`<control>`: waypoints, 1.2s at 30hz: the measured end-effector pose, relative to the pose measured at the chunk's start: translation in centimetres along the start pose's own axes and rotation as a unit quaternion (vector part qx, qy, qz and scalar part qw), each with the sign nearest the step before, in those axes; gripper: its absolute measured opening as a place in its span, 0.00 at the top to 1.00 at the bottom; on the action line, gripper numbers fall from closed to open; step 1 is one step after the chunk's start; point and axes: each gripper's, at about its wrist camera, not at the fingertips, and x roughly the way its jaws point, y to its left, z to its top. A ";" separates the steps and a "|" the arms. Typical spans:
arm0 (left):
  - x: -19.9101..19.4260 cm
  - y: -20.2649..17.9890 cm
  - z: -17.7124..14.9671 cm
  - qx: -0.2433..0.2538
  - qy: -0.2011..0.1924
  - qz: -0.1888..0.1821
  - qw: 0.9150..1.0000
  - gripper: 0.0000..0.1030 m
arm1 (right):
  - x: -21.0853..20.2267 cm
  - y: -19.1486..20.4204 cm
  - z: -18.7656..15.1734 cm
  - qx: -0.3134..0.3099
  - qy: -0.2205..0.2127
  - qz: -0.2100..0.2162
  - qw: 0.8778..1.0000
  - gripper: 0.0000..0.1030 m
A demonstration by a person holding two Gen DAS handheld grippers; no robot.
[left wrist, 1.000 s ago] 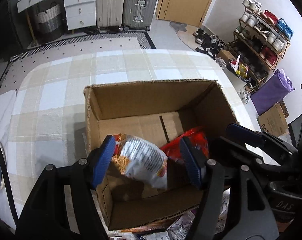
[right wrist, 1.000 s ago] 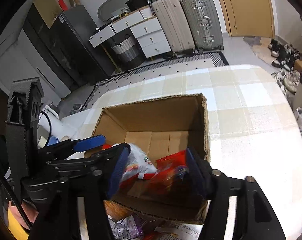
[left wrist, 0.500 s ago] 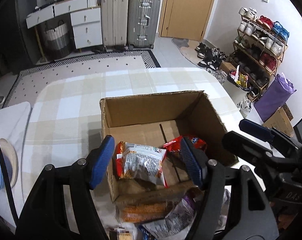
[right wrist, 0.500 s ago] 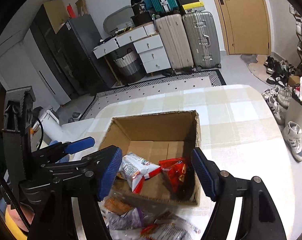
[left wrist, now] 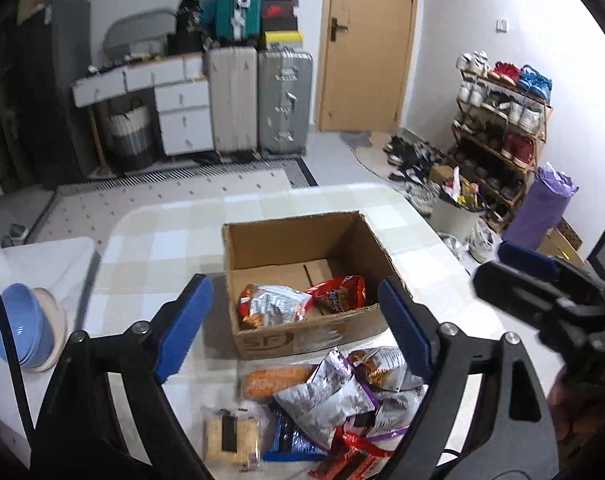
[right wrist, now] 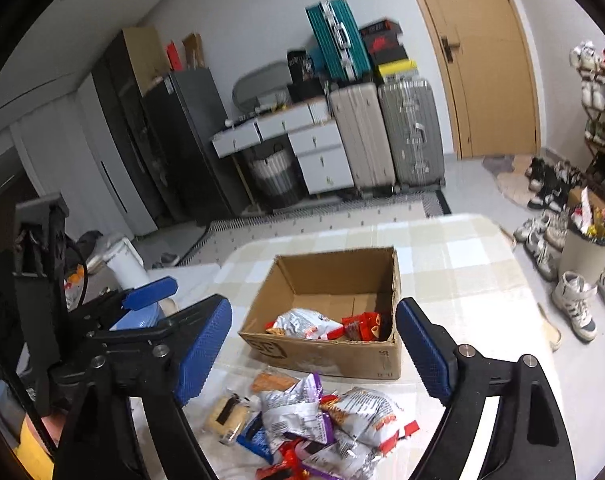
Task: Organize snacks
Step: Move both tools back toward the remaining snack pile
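An open cardboard box (left wrist: pixel 302 338) (right wrist: pixel 330 354) stands on the checked tablecloth. Inside lie a silver-and-orange snack bag (left wrist: pixel 272 304) (right wrist: pixel 304 322) and a red snack bag (left wrist: pixel 338 294) (right wrist: pixel 360 326). A heap of loose snack packets (left wrist: pixel 334 404) (right wrist: pixel 314 420) lies in front of the box, nearer to me. My left gripper (left wrist: pixel 296 328) is open and empty, raised above the near side of the box. My right gripper (right wrist: pixel 314 350) is open and empty, also raised. The right gripper shows at the right of the left wrist view (left wrist: pixel 542 276).
Stacked blue and beige bowls (left wrist: pixel 22 334) sit at the table's left edge. Suitcases (left wrist: pixel 258 100), a drawer unit (left wrist: pixel 174 108) and a shoe rack (left wrist: pixel 502 120) stand on the floor beyond the table. A bin (right wrist: pixel 586 248) stands to the right.
Both grippers have drawn back and up from the box. The two bags they held a second ago now lie inside the box. The heap of packets has come into view.
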 end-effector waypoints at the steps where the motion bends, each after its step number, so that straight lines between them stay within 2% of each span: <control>1: -0.9 -0.1 -0.3 0.000 -0.002 0.003 1.000 0.17 | -0.9 0.3 -0.1 -0.002 -0.007 0.002 1.000 0.15; 4: -3.3 -0.4 -1.3 -0.004 -0.005 0.004 1.000 0.17 | -3.6 1.3 -1.0 -0.011 -0.027 0.003 1.000 0.07; 6: -5.1 -0.6 -2.2 -0.008 -0.010 0.009 1.000 0.13 | -5.1 2.2 -1.7 -0.027 -0.042 -0.001 0.999 0.06; 8: -6.8 -0.6 -2.9 -0.015 -0.021 0.023 0.999 0.01 | -6.4 2.9 -2.7 -0.042 -0.053 -0.006 0.998 0.04; 12: -9.8 -0.3 -4.6 -0.024 -0.037 0.027 0.999 0.01 | -8.9 4.1 -4.9 -0.065 -0.075 -0.008 0.995 0.01; 16: -11.3 1.2 -6.6 -0.062 -0.019 0.014 0.998 0.01 | -10.0 4.7 -6.7 -0.068 -0.079 -0.001 0.994 0.01; 22: -11.3 4.0 -9.9 -0.126 -0.001 0.027 0.992 0.01 | -10.5 4.1 -9.5 -0.053 -0.078 0.016 0.995 0.01; 27: -12.2 4.6 -14.2 -0.099 -0.026 0.063 0.993 0.01 | -10.2 3.6 -12.2 -0.050 -0.079 0.003 0.996 0.01; 32: -10.9 4.9 -18.2 -0.105 -0.011 0.068 0.992 0.01 | -8.8 3.0 -15.2 -0.041 -0.057 0.010 0.997 0.01; 36: -9.3 4.7 -19.9 -0.111 0.012 0.052 0.992 0.01 | -7.2 3.1 -16.8 -0.038 -0.029 0.010 0.999 0.01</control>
